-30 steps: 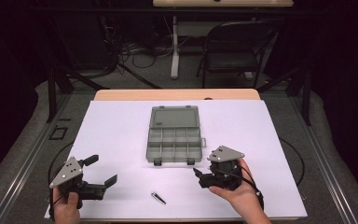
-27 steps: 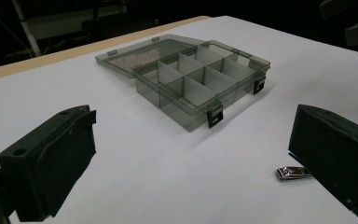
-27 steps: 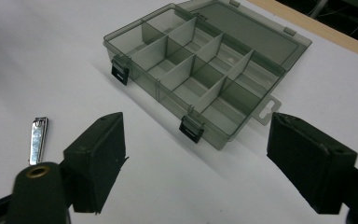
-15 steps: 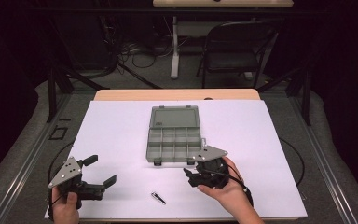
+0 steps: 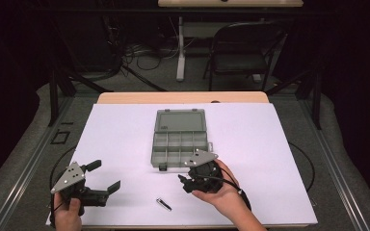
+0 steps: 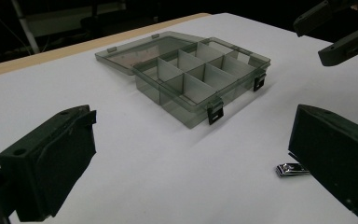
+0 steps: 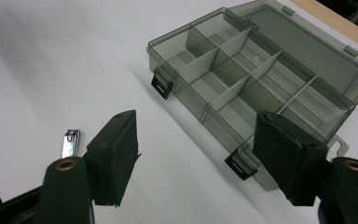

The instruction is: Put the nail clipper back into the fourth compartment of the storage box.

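Note:
A grey see-through compartment box (image 5: 179, 144) lies open in the middle of the white table, its lid flat behind it and its compartments empty. A small metal nail clipper (image 5: 164, 204) lies on the sheet in front of it. My left gripper (image 5: 107, 175) rests open at the front left, aimed at the box (image 6: 200, 74), with the clipper (image 6: 290, 170) by its right jaw. My right gripper (image 5: 182, 183) hovers just off the box's front right corner, pointing left. Its jaws have just been closing, but they stand apart with nothing between them. It looks over the box (image 7: 256, 70) and the clipper (image 7: 71, 143).
A white sheet (image 5: 270, 159) covers the table, with a wooden edge (image 5: 183, 97) at the back. Beyond it stand a dark chair (image 5: 243, 48) and a desk leg (image 5: 180, 48), with cables on the floor. The right gripper (image 6: 310, 41) shows at the left gripper view's top right.
The right hand has moved left along the box's front, and its jaws have narrowed. The left gripper, the box and the clipper have stayed put.

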Motion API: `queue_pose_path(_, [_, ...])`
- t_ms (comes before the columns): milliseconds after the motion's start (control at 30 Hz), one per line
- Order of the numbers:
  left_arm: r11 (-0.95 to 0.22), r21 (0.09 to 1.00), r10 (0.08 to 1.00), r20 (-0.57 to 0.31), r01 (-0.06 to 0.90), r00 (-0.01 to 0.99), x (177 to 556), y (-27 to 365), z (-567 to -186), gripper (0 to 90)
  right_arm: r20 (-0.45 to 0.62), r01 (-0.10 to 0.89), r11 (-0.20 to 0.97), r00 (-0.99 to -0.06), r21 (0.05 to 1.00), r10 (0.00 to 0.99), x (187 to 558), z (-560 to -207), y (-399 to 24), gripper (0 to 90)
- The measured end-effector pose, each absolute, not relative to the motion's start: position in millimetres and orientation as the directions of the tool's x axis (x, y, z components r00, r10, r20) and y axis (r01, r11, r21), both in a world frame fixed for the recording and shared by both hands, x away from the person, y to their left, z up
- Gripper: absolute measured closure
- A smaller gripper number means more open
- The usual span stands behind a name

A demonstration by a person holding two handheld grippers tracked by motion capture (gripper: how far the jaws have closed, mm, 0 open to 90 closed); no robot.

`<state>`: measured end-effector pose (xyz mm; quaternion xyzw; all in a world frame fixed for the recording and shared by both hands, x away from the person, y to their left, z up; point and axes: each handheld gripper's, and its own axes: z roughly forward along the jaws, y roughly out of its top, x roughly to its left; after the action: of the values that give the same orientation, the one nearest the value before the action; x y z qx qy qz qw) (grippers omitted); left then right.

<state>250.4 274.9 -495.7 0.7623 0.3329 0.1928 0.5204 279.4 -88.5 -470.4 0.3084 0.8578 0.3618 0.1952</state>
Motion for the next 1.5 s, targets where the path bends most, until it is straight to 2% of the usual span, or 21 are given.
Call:
queue_pose_path(200, [-0.242, 0.92, 0.708, -0.049, 0.308, 0.704, 250, 274, -496, 0.4, -0.097, 0.391, 0.56, -0.752, 0.73, 0.652, 281, -472, -79, 35.0])
queue_pose_path(1500, [-0.245, 0.917, 0.704, -0.055, 0.315, 0.708, 252, 275, -498, 0.4, -0.018, 0.432, 0.644, -0.822, 0.631, 0.569, 289, -499, -22, 41.5])
